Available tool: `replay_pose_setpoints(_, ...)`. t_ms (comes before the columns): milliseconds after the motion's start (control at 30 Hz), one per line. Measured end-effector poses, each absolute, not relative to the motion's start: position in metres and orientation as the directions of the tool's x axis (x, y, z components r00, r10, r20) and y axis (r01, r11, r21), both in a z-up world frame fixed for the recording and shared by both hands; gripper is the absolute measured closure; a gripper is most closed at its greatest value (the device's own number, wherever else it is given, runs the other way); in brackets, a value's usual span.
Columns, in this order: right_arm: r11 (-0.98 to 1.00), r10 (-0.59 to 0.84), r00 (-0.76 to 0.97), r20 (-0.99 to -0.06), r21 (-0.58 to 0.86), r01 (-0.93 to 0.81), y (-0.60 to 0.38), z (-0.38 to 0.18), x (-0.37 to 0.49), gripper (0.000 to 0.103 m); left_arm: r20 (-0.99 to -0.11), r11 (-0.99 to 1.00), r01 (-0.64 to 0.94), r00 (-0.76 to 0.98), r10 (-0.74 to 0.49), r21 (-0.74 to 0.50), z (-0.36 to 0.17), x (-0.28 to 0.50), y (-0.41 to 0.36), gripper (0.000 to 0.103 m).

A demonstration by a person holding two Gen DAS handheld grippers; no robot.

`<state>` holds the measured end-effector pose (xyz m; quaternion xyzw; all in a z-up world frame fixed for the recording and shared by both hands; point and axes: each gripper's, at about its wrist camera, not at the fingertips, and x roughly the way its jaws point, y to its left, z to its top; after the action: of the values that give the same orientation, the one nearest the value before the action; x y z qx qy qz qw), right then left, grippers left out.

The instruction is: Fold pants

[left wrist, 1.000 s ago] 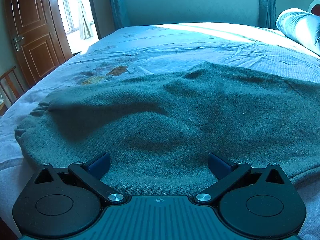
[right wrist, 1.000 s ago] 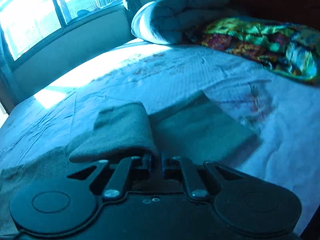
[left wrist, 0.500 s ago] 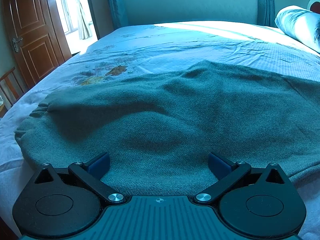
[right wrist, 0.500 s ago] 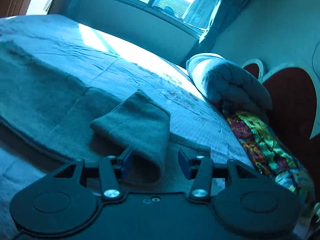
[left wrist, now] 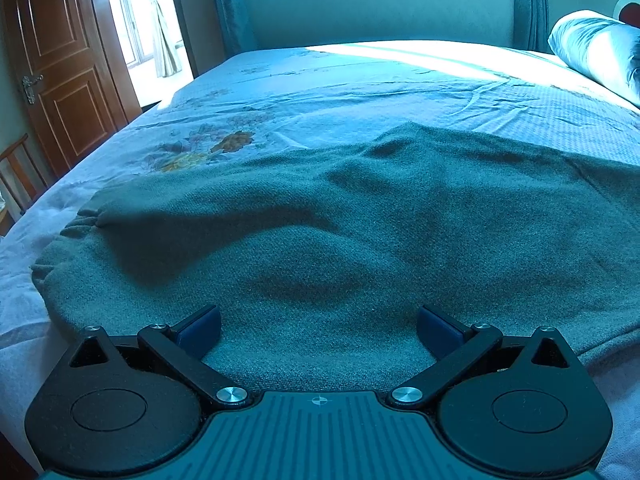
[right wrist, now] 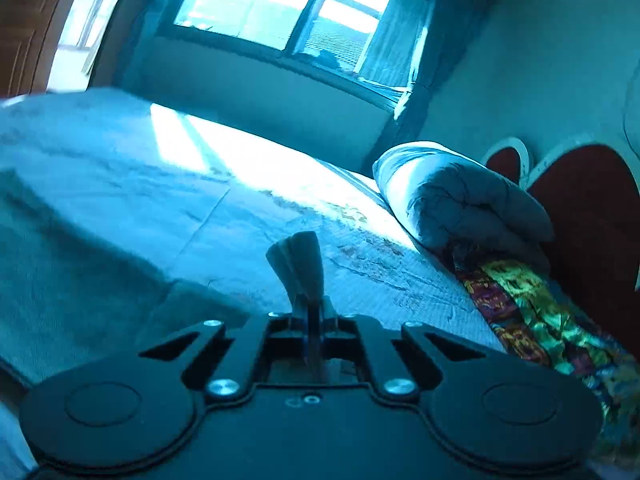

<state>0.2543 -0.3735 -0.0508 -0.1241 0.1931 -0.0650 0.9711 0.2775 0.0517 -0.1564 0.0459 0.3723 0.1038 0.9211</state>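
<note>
1. Pants [left wrist: 340, 240]: dark green, coarse nubbly knit, spread across the lower half of the left wrist frame on the bed [left wrist: 360, 88]; gathered elastic waistband bunched at centre left, soft ridges and hollows through the middle.
2. Left gripper [left wrist: 319, 328]: black plastic linkage, ribbed teal body at bottom centre, blue pads splayed wide at either side, released; green knit seen between them, nothing pinched.
3. Right gripper [right wrist: 314, 320]: black, bottom centre of the right wrist frame, jaws just closed tight, clenched on a pleated fan of the pants fabric [right wrist: 298, 268]; fold sticking up stiffly above the fingertips, wedge-shaped, layered edges visible.
4. Rest of the garment in the right wrist frame: blurred green mass at lower left, trailing toward the clamp.
5. Sheet: pale blue, fine woven grid texture, creased, faded floral print [left wrist: 200, 152] at centre left of the left wrist frame; bright sun patch near the top.
6. Rolled quilt [right wrist: 460, 200]: puffy, grey-white, wrinkled, at centre right of the right wrist frame; beneath it a glossy multicoloured cloth [right wrist: 540, 308] running to lower right.
7. Panelled wooden door [left wrist: 60, 60]: reddish brown, upper left of the left wrist frame.
</note>
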Motion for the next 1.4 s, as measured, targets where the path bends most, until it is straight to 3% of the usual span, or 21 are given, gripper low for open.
replay_pose_setpoints(67,0.98,-0.198,0.92,-0.338,-0.044,0.195,-0.417,-0.025,0.238,0.103,-0.678,0.975,-0.147,0.7,0.223,0.168,-0.155,0.276,0.052,0.0)
replay_pose_setpoints(167,0.929,-0.206,0.889,-0.409,0.204,0.309,-0.482,-0.038,0.218,0.103,-0.679,0.976,-0.142,0.701,0.219,0.167,-0.151,0.274,0.053,0.0)
replay_pose_setpoints(300,0.834,-0.119,0.806,-0.58,0.382,0.398,-0.534,-0.126,0.216,0.103,-0.657,0.971,-0.135,0.717,0.232,0.196,-0.151,0.266,0.052,0.0)
replay_pose_setpoints(400,0.795,-0.093,0.827,-0.554,0.459,0.397,-0.538,-0.149,0.206,0.103,-0.657,0.972,-0.14,0.717,0.231,0.19,-0.149,0.263,0.056,0.0)
replay_pose_setpoints(567,0.798,-0.111,0.815,-0.569,0.438,0.415,-0.538,-0.144,0.212,0.103,-0.672,0.975,-0.143,0.707,0.222,0.172,-0.15,0.263,0.06,0.0)
replay_pose_setpoints(600,0.792,-0.111,0.817,-0.566,0.446,0.417,-0.537,-0.14,0.209,0.101,-0.675,0.976,-0.148,0.704,0.219,0.162,-0.149,0.263,0.061,0.0)
replay_pose_setpoints(667,0.794,-0.157,0.828,-0.538,0.43,0.43,-0.531,-0.125,0.197,0.088,-0.672,0.975,-0.144,0.707,0.221,0.169,-0.148,0.262,0.06,0.0)
replay_pose_setpoints(767,0.851,-0.188,0.856,-0.482,0.355,0.387,-0.497,-0.105,0.18,0.086,-0.659,0.974,-0.152,0.718,0.225,0.167,-0.148,0.257,0.06,0.0)
replay_pose_setpoints(1000,0.967,0.188,0.831,-0.524,0.248,-0.062,-0.346,-0.1,0.211,0.085,-0.653,0.974,-0.154,0.723,0.225,0.165,-0.145,0.253,0.061,0.0)
replay_pose_setpoints(1100,0.852,0.44,0.737,-0.513,0.499,-0.162,-0.311,-0.104,0.221,0.085,-0.641,0.973,-0.164,0.732,0.23,0.162,-0.14,0.244,0.067,0.0)
replay_pose_setpoints(1400,0.812,0.498,0.661,-0.562,0.57,-0.127,-0.275,-0.123,0.229,0.081,-0.632,0.974,-0.192,0.741,0.226,0.122,-0.138,0.233,0.09,0.0)
